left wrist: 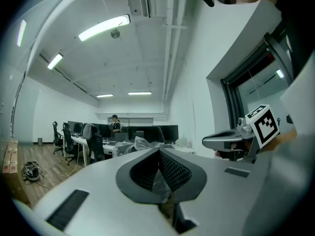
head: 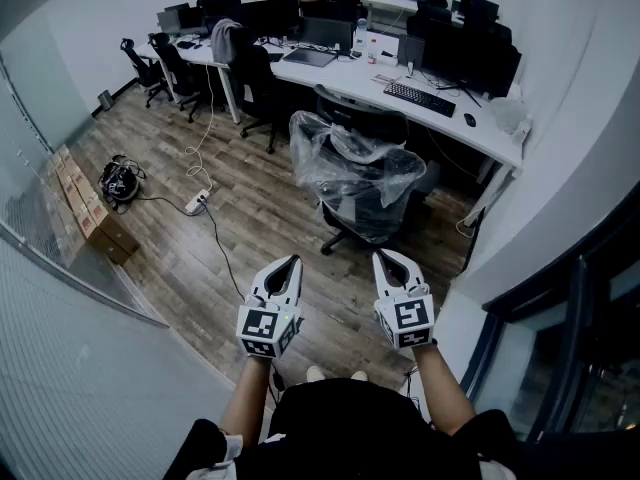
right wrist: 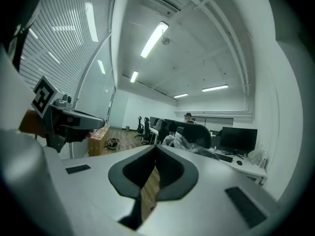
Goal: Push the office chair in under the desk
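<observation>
Head view: plastic-wrapped chair (head: 365, 183); box (head: 108, 232) print unreadable.

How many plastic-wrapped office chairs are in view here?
1: the plastic-wrapped chair stands on the floor before the white desk. Farther chairs look unwrapped; some are partly hidden.

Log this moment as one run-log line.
stage: pre-contact, push not started | left claw: shut, empty | right claw: shut, empty | office chair: plastic-wrapped, out from desk, untouched
</observation>
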A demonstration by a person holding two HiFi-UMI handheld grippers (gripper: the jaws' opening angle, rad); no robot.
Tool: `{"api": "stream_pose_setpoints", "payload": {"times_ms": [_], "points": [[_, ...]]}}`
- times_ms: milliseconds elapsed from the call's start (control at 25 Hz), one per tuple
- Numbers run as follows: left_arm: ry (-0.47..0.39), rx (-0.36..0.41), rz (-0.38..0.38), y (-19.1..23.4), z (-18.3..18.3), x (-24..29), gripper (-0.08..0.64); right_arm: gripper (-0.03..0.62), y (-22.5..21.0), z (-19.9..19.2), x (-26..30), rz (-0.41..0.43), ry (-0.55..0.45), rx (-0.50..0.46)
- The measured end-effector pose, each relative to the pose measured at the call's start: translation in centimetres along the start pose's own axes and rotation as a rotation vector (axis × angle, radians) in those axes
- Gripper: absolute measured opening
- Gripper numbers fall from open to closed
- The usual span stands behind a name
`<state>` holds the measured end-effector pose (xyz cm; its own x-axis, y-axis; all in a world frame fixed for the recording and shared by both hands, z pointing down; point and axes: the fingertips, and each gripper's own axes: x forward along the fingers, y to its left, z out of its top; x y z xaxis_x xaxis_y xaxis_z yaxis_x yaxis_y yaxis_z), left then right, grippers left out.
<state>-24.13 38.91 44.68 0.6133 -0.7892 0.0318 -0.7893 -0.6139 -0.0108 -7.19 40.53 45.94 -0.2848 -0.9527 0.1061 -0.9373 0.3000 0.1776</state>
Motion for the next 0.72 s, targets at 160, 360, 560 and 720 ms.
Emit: {"api": "stream_pose_setpoints", "payload": {"times_ms": [160, 360, 560, 720], "points": [[-0.004, -0.004, -0.010, -0.5, 0.1, 0.2, 0.015, 0.025, -0.3, -0.1, 0.0, 0.008, -0.024, 0.069], [0.010, -0.012, -0.002, -1.2, 1.0, 0.4, 0.015, 0.025, -0.4, 0.0, -0.3, 0.009, -0.029, 0.039], [0.012, -0.012, -0.014, -2.0, 0.7, 0.4, 0.015, 0.025, -0.6, -0.2, -0.8, 0.007, -0.030, 0.036], [0.006, 0.005, -0.016, -2.4, 0.0, 0.7, 0.015, 0.025, -1.2, -0.7, -1.5, -0.001, -0.027, 0.034]]}}
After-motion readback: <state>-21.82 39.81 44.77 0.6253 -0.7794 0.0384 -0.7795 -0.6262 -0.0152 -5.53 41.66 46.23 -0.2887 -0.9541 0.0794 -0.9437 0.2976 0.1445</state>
